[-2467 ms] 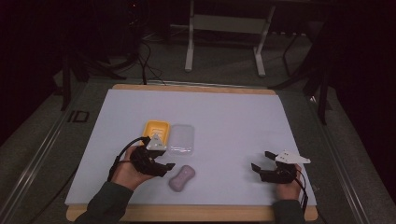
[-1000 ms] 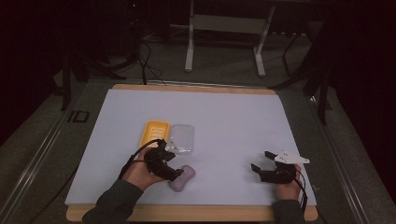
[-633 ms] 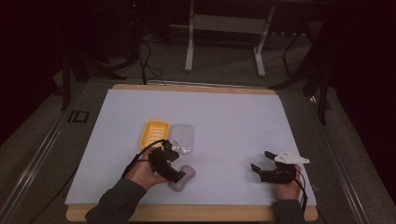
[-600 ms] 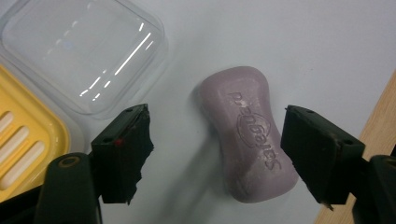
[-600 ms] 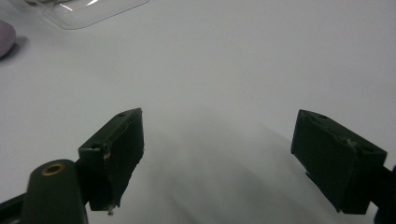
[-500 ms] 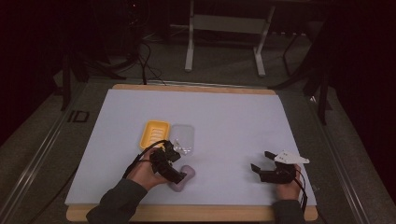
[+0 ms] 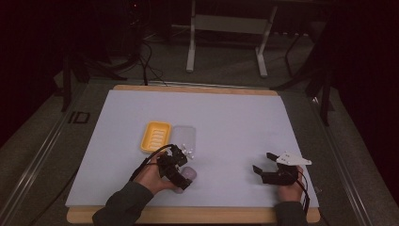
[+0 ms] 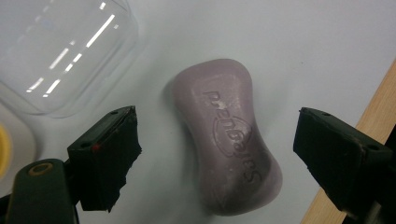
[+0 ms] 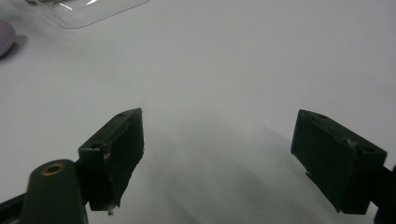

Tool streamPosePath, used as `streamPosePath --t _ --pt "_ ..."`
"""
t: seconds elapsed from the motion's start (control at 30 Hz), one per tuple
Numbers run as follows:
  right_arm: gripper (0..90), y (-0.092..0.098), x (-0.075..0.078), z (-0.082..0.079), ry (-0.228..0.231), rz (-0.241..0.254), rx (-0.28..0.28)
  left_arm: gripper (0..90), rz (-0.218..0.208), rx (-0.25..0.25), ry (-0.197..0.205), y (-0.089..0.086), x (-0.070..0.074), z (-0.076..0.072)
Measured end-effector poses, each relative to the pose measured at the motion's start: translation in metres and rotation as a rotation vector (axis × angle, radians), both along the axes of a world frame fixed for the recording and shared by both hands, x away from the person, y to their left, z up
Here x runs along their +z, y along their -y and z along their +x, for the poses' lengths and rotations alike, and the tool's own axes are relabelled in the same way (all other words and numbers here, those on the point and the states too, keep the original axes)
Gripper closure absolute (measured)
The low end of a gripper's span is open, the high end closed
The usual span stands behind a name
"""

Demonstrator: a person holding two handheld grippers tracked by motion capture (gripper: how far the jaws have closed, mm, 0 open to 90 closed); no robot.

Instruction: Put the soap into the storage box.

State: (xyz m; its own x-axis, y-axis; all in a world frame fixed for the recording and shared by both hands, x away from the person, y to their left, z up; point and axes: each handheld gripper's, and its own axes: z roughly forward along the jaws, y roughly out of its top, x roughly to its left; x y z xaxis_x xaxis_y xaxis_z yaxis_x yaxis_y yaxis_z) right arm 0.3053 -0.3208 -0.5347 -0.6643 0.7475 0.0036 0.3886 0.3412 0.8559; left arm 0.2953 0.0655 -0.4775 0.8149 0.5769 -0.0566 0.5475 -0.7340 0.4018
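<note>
A pale purple bar of soap (image 8: 229,140) lies flat on the white table, seen too in the high view as the soap (image 7: 189,173) near the front edge. My left gripper (image 8: 219,158) hovers over it, open, one jaw on each side of the bar without touching it; in the high view the left gripper (image 7: 175,168) covers part of the soap. A yellow soap dish (image 7: 155,136) and its clear lid (image 7: 184,137) lie side by side just behind. My right gripper (image 7: 269,167) rests open at the front right, nothing between its jaws (image 9: 219,158).
The white table sheet (image 7: 235,122) lies on a wooden board whose edge (image 8: 369,135) runs close to the soap. The clear lid (image 8: 60,51) sits at the upper left of the left gripper view. Dark floor, cables and a metal stand leg (image 7: 190,42) lie beyond the table.
My left gripper has moved right and forward from beside the yellow dish to over the soap, its jaws now straddling the bar. The right gripper has stayed still.
</note>
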Motion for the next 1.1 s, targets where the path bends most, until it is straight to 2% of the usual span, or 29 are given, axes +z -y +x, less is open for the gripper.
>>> streamPosePath --t 0.17,0.37,0.47,0.53,0.6,0.7,0.77,0.93,1.0,1.1 --pt "16.9 0.000 0.000 0.000 0.001 -0.001 0.001 14.7 0.004 -0.002 -0.013 0.004 -0.004 0.001" --pt "16.8 0.000 0.000 0.000 -0.001 -0.003 0.001 13.4 0.044 -0.009 -0.030 0.010 -0.015 0.001" --pt "16.9 0.000 0.000 0.000 -0.001 -0.004 0.001 14.8 0.057 -0.032 -0.029 0.012 -0.018 0.000" --pt "16.8 0.000 0.000 0.000 -0.001 -0.004 0.001 22.5 0.058 -0.066 -0.022 0.012 -0.019 -0.001" --pt "16.9 0.000 0.000 0.000 -0.001 -0.004 0.001 25.9 0.075 -0.070 -0.010 0.013 -0.019 -0.002" --pt "16.8 0.000 0.000 0.000 -0.002 -0.003 0.001 34.3 0.075 -0.078 -0.014 0.010 -0.018 0.000" --pt "16.8 0.000 0.000 0.000 -0.001 -0.004 0.001 37.0 0.072 -0.084 -0.019 0.008 -0.017 0.001" --pt "16.8 -0.001 0.000 0.000 -0.002 -0.006 0.000 43.1 0.105 -0.107 -0.014 0.006 -0.015 0.004" --pt "16.8 -0.001 0.000 0.000 -0.003 -0.007 0.000 44.1 0.115 -0.112 -0.024 0.005 -0.014 0.008" --pt "16.9 -0.001 0.000 0.000 -0.005 -0.010 0.001 43.9 0.127 -0.115 -0.069 0.006 -0.016 0.014"
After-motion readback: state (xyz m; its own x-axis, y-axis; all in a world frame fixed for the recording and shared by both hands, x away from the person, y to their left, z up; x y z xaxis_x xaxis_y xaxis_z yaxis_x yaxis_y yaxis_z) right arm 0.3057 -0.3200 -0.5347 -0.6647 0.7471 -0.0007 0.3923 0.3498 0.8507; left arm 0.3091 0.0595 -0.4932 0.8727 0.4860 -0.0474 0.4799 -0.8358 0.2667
